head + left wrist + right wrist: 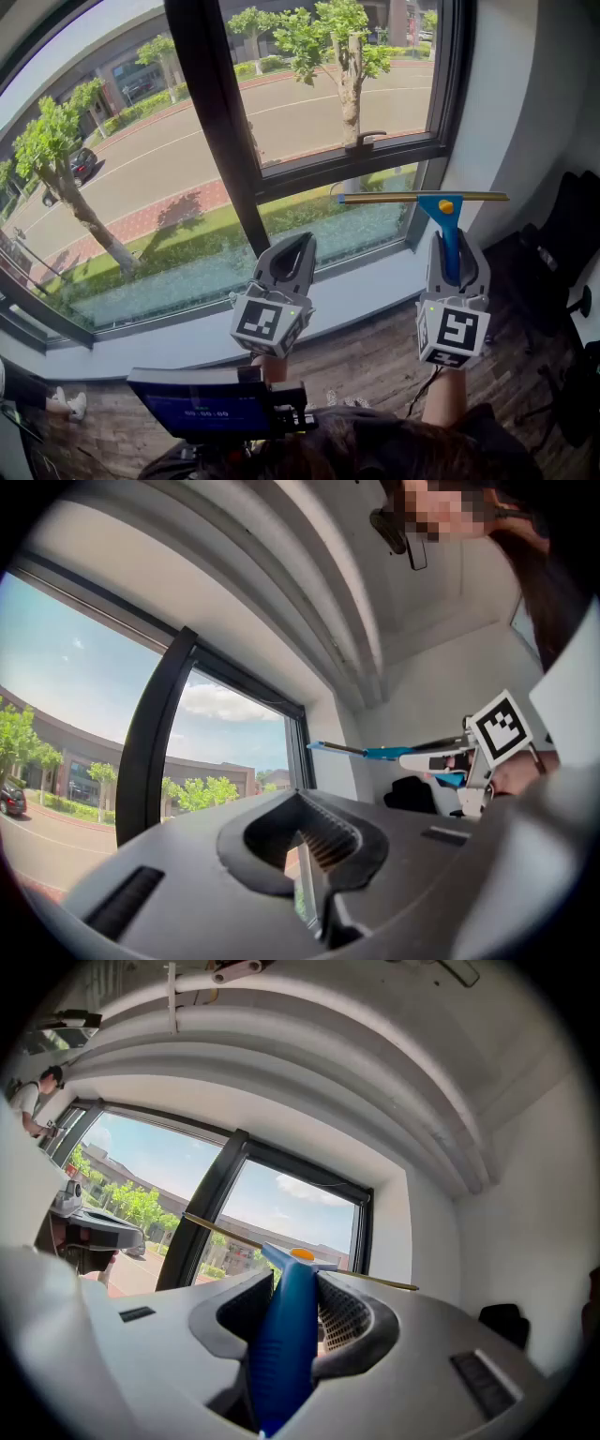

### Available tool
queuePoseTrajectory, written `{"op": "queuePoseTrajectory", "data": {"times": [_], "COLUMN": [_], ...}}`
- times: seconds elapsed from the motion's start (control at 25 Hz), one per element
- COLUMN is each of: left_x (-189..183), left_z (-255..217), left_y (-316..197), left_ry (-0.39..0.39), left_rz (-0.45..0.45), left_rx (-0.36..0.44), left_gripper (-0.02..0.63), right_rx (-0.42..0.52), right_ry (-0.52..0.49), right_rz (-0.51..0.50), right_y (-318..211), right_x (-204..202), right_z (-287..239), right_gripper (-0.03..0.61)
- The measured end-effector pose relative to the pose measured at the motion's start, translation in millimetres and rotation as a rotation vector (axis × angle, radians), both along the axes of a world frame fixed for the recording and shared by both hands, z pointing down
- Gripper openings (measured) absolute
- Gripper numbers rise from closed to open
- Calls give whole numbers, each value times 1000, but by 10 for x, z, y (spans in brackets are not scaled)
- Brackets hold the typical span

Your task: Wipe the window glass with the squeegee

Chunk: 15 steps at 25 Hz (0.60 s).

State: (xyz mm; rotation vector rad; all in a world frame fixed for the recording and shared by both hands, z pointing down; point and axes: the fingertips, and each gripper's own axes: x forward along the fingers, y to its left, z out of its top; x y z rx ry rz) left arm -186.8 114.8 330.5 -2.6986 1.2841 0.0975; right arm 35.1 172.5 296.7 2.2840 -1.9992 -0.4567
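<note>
Clamping the blue-handled brass squeegee [441, 204] at one o'clock, the right gripper [457, 246] faces the window glass [319, 103]. Left gripper [298, 244] jaws are together and empty; wiping seems not yet started.

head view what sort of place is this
Probably an upper-floor office room: a large dark-framed window looks down on a street with trees, and a black chair stands on the wood floor.

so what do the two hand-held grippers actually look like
They match. The left hand-held gripper and the right hand-held gripper have smooth grey plastic bodies and two curved jaws lined with ribbed inner pads. Each carries a white cube with black square markers at its base. A thin dark cable hangs below the right one.
</note>
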Motion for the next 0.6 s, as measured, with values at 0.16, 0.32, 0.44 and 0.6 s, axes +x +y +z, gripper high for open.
{"op": "queuePoseTrajectory", "data": {"times": [0.16, 0.32, 0.44, 0.6], "left_x": [82, 160, 185, 232], "left_z": [-60, -75, -86, -97], "left_y": [17, 53, 60, 69], "left_ry": [15, 21, 18, 15], "left_rz": [20, 41, 32, 22], "left_rx": [28, 36, 34, 35], "left_gripper": [2, 2, 2, 2], "right_rx": [5, -7, -4, 12], "right_ry": [4, 18, 7, -16], "right_rz": [-3, -7, -18, -27], "right_y": [1, -4, 6, 20], "right_x": [34, 57, 68, 120], "right_z": [-4, 15, 4, -4], "right_gripper": [141, 141, 141, 141]}}
